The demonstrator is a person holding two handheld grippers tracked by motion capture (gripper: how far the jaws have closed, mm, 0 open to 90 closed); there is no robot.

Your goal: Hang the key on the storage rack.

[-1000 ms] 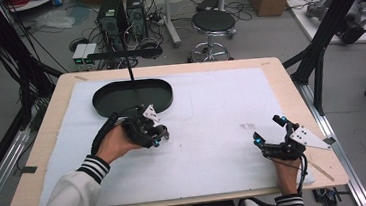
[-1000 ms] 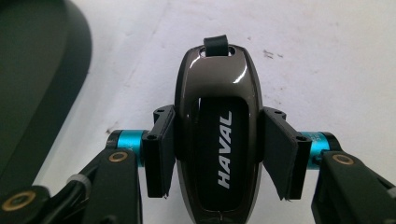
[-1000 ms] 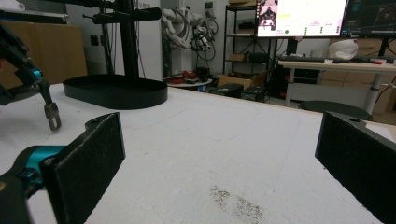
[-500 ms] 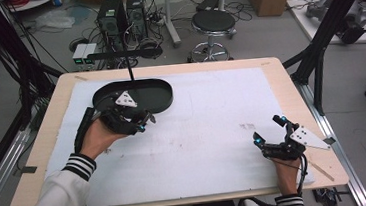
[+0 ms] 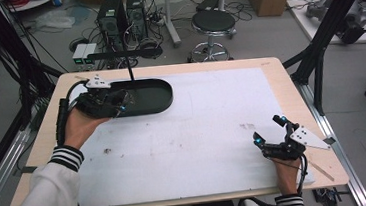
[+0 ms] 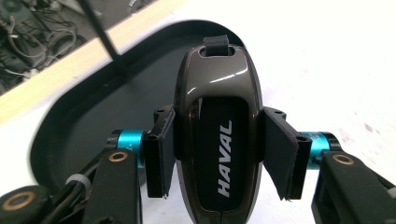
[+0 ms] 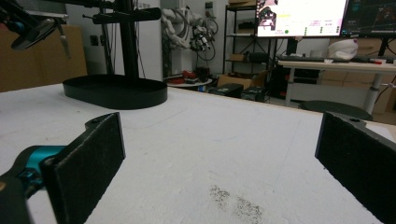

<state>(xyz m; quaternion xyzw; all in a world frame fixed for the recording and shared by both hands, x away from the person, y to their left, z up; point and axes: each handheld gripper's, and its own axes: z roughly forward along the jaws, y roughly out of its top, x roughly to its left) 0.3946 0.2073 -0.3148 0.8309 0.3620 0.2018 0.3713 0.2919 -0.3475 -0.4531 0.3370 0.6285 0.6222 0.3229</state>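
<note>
A dark HAVAL key fob is clamped between the pads of the left gripper, held above the black oval tray near the surface's far left corner. The right gripper is held wide open and empty at the near right edge.

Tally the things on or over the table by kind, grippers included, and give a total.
Car key fob: 1
Black oval tray: 1
Grippers: 2, the left gripper shut on the fob, the right gripper open on the white table
Total: 4
</note>
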